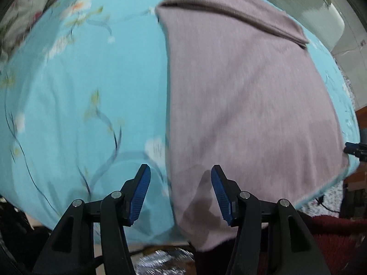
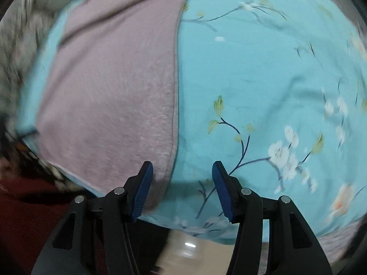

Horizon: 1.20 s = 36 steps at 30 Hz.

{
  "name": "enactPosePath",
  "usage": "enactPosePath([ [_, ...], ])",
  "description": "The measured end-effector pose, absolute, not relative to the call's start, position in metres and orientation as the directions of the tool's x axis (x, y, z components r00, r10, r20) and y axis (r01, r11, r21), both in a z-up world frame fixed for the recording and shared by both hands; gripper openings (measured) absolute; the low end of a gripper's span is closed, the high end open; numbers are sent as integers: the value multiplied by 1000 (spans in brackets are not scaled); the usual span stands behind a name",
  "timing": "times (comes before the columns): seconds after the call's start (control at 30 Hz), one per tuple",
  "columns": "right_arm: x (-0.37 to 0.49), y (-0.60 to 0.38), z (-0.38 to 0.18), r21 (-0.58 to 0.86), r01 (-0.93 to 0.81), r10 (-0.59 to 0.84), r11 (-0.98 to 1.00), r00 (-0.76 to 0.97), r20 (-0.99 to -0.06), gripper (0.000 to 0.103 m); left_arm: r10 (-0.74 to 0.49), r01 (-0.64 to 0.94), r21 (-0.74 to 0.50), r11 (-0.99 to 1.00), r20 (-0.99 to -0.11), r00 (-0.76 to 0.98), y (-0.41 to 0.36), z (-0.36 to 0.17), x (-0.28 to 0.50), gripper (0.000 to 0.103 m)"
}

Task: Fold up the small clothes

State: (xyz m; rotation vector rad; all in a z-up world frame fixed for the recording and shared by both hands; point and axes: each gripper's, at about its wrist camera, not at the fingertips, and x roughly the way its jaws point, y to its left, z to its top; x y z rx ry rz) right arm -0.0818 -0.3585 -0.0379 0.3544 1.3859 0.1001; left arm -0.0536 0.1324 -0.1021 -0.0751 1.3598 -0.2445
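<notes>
A mauve knit garment [image 1: 247,96] lies flat on the turquoise floral bedsheet [image 1: 87,80], a sleeve folded across its far end. My left gripper [image 1: 181,171] is open and empty, hovering above the garment's near left edge. In the right wrist view the same garment [image 2: 110,96] fills the left half on the sheet [image 2: 263,80]. My right gripper [image 2: 182,169] is open and empty above the garment's near right edge. The right gripper's tip shows at the far right of the left wrist view [image 1: 355,149].
The bed's near edge runs just under both grippers. A dark red rug [image 2: 25,213] lies on the floor below, also seen in the left wrist view [image 1: 332,233]. A pale pillow [image 1: 321,11] sits at the far corner of the bed.
</notes>
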Motion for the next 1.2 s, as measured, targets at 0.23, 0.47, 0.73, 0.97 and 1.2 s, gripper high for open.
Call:
enactPosePath([
  [0.23, -75, -360, -70, 517, 171, 468, 839, 260, -845, 55, -396, 110, -382, 917, -902, 171, 141, -110, -87, 67],
  [0.47, -84, -354, -75, 576, 145, 513, 805, 317, -797, 32, -509, 111, -497, 861, -848, 151, 155, -114, -86, 63],
  [0.73, -92, -350, -78, 620, 166, 553, 767, 319, -770, 12, -542, 165, -525, 835, -836, 83, 144, -121, -82, 29],
  [0.97, -96, -350, -82, 631, 173, 568, 757, 304, -765, 20, -595, 94, -588, 803, -801, 74, 162, -126, -77, 31],
  [1.2, -100, -347, -80, 635, 143, 582, 759, 289, -760, 7, -611, 141, -598, 789, -788, 73, 156, -128, -75, 12],
])
